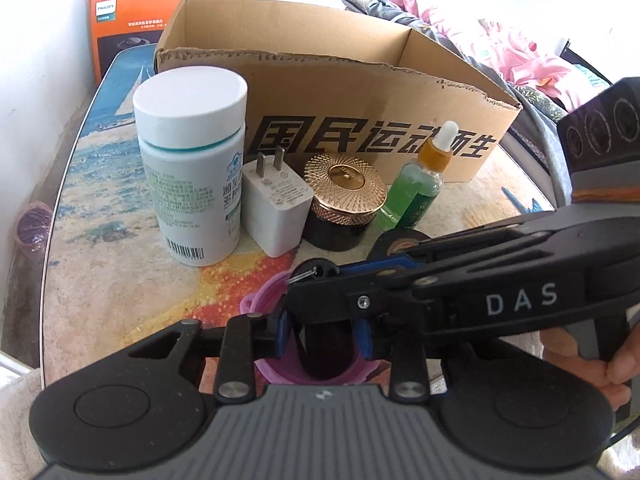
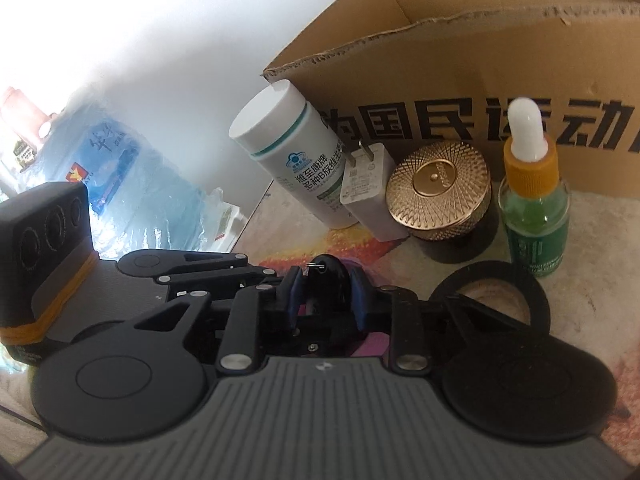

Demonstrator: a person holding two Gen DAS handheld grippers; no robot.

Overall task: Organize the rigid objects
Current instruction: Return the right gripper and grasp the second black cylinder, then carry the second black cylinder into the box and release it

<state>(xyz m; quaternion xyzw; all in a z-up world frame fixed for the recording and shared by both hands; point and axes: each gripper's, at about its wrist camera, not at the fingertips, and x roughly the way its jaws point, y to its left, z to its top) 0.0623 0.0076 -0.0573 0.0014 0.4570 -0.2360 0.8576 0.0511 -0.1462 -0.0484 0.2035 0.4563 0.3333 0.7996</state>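
I see both grippers meeting over one small thing near the front of the table; my left gripper has its blue pads clamped on a dark cylindrical object with a purple silicone loop around it; my right gripper, stamped "DAS" on its arm in the left view, has its fingers closed on the same object's rounded black top, where a small metal ring pokes out. What the object is I cannot tell.

Behind them, on the table's printed sea-and-sand cover, a row stands against the open brown cardboard box, which carries bold black Chinese characters; a tall white plastic supplement bottle with a teal band, Chinese label and barcode; just beside it a white two-prong wall charger; then a dark jar with a ribbed gold lid; then a green glass dropper bottle with orange collar and white bulb; a black roll of tape lies flat in front of that bottle.

Far back, an orange carton reads "PHILIPS".
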